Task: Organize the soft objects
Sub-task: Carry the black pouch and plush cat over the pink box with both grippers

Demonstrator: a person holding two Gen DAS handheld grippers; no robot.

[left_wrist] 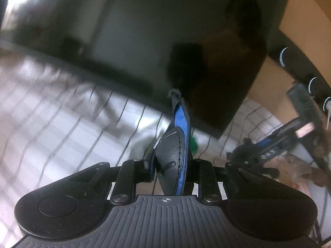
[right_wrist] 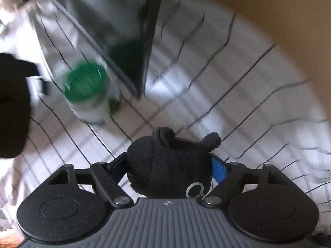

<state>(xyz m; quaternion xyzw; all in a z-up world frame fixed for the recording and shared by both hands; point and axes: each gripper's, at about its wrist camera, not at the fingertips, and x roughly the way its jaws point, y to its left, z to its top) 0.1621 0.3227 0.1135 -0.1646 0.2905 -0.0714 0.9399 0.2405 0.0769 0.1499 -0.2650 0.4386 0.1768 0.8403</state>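
Observation:
In the left wrist view my left gripper point(left_wrist: 170, 161) is shut on a black and blue soft pouch point(left_wrist: 178, 144) that stands up between the fingers, its strap end pointing toward a dark screen. In the right wrist view my right gripper point(right_wrist: 169, 165) is shut on a black plush toy point(right_wrist: 168, 165) with two small ears and a metal ring at its base. Both are held above a white checked cloth point(right_wrist: 238, 95). The right gripper also shows at the right of the left wrist view point(left_wrist: 258, 153).
A large dark screen point(left_wrist: 144, 41) stands on the cloth ahead. A jar with a green lid point(right_wrist: 86, 91) stands by the screen's corner. A tan wall point(right_wrist: 269, 10) lies behind. A black shape point(right_wrist: 12, 107) fills the right view's left edge. Both views are motion-blurred.

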